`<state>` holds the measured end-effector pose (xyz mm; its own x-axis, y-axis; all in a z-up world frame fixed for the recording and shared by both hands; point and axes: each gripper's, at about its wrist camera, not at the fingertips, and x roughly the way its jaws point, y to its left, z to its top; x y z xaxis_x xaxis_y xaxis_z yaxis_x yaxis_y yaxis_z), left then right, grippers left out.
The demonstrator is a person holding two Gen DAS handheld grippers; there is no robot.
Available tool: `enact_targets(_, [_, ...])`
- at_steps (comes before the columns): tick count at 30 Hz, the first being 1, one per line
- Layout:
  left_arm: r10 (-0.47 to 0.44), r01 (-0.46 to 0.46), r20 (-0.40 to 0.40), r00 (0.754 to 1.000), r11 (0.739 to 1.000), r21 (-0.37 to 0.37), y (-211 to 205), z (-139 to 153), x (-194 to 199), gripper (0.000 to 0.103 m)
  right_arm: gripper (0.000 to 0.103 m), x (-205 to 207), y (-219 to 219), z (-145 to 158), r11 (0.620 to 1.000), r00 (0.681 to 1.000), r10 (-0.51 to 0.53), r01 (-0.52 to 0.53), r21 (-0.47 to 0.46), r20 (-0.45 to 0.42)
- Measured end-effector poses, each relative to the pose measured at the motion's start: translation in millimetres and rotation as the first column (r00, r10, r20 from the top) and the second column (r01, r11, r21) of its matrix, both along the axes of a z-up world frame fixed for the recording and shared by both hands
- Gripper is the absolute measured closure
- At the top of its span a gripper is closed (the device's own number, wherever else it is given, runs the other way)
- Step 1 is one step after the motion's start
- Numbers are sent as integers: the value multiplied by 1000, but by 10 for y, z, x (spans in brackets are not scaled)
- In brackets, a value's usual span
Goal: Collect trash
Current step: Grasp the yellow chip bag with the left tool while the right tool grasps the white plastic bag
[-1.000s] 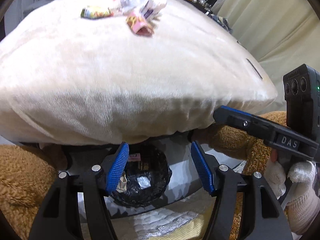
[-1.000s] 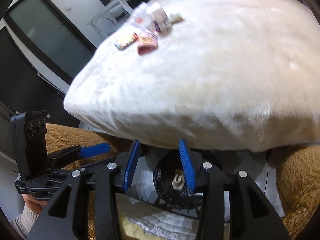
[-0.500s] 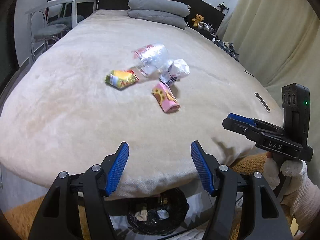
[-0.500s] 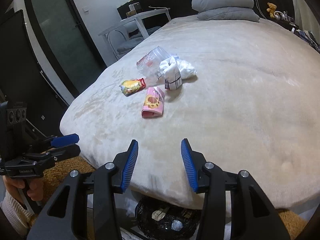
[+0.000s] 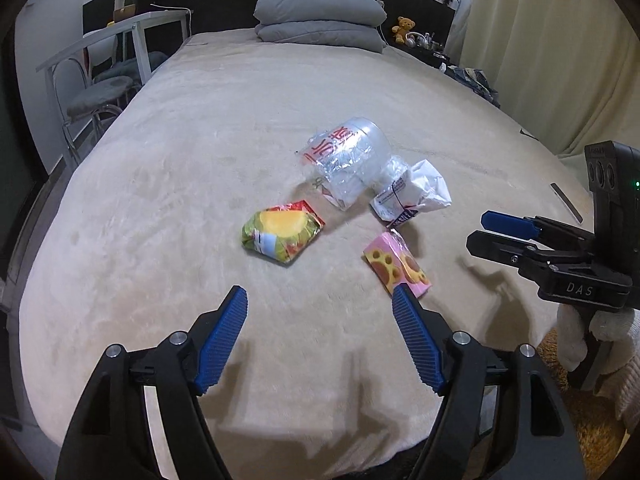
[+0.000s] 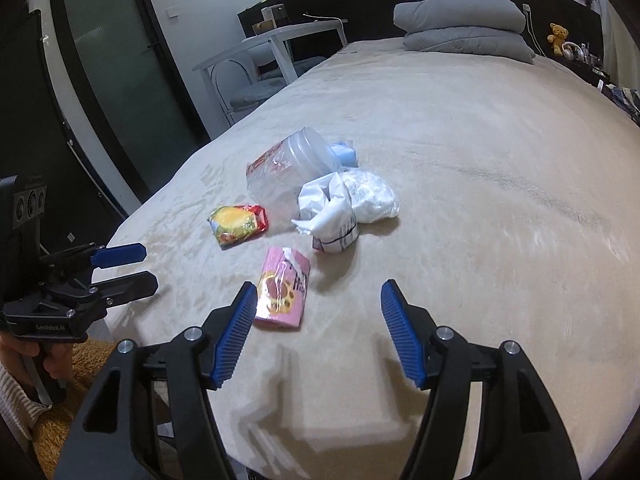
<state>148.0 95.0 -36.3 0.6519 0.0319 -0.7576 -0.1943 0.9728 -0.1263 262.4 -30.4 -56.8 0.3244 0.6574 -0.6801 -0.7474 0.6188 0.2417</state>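
Trash lies on the beige bed (image 5: pixel 168 208): a yellow-green snack packet (image 5: pixel 282 232) (image 6: pixel 238 224), a pink snack packet (image 5: pixel 398 268) (image 6: pixel 283 288), a clear plastic bag with red print (image 5: pixel 348 158) (image 6: pixel 288 172) and crumpled white wrappers (image 5: pixel 412 194) (image 6: pixel 340 208). My left gripper (image 5: pixel 320 300) is open and empty, short of the packets, above the bed's near edge. My right gripper (image 6: pixel 318 296) is open and empty, its left finger (image 6: pixel 236 328) beside the pink packet. Each gripper shows in the other's view, the right one (image 5: pixel 496 232), the left one (image 6: pixel 132 268).
Grey folded pillows (image 5: pixel 320 20) lie at the head of the bed. A white desk and chairs (image 5: pixel 108 64) stand to the left, a curtain (image 5: pixel 560 48) to the right. A brown fluffy rug (image 6: pixel 72 400) lies at the bed's foot.
Both grippers have risen from below the bed's edge, over a black bin with trash in it, to above the bed. The bin has dropped out of view. Both stayed open.
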Motion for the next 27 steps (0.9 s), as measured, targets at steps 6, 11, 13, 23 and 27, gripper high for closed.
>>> enact_targets(6, [-22, 24, -45, 999, 999, 44, 123, -98, 346, 29, 38, 156, 209, -14, 1000, 1000, 6, -6, -6, 4])
enact_targets(11, [-20, 27, -85, 996, 997, 78, 230, -229, 550, 29, 38, 253, 390, -41, 1000, 1000, 17, -17, -19, 9])
enact_targets(13, [-28, 38, -99, 995, 995, 92, 248, -278, 614, 29, 38, 286, 452, -47, 999, 1000, 21, -20, -25, 11])
enact_targets(23, [-8, 30, -135, 991, 987, 158, 342, -443, 880, 30, 57, 353, 609, -91, 997, 999, 28, -26, -70, 22])
enact_targets(27, [-33, 56, -150, 988, 986, 154, 327, -470, 878, 41, 60, 330, 605, -70, 997, 998, 38, -35, -65, 46])
